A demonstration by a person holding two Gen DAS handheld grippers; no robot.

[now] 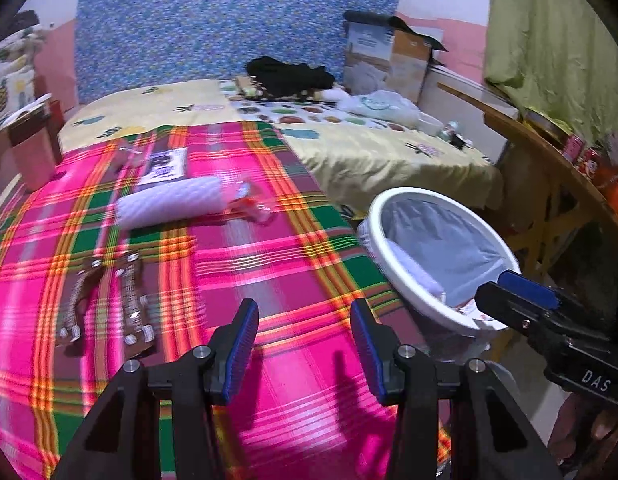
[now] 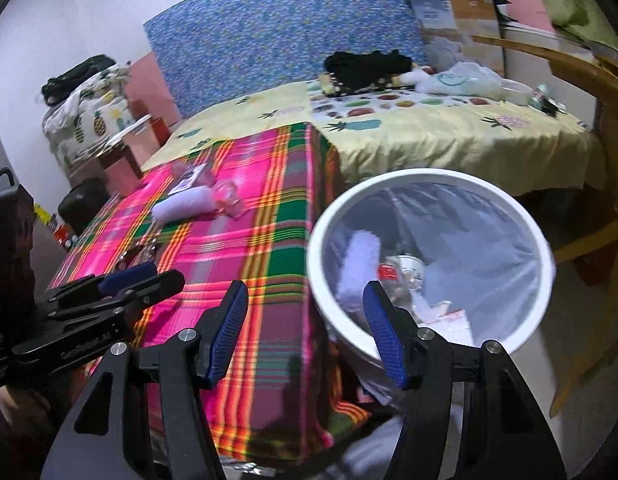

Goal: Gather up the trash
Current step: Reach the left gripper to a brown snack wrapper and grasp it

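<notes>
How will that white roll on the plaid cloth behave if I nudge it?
The white roll lies on its side, so a nudge will probably send it rolling. It looks soft and light, likely paper. The crumpled clear wrapper beside it may block it.

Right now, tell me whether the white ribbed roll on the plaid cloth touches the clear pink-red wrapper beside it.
Cannot tell. In the left wrist view the white ribbed roll and the clear pink-red wrapper meet end to end, but motion blur hides any contact or gap.

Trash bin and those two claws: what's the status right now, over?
Left gripper and right gripper: jaws open, empty. Trash bin beside table, already holds trash. White roll and clear wrapper on plaid cloth, uncollected. Path clear.
</notes>
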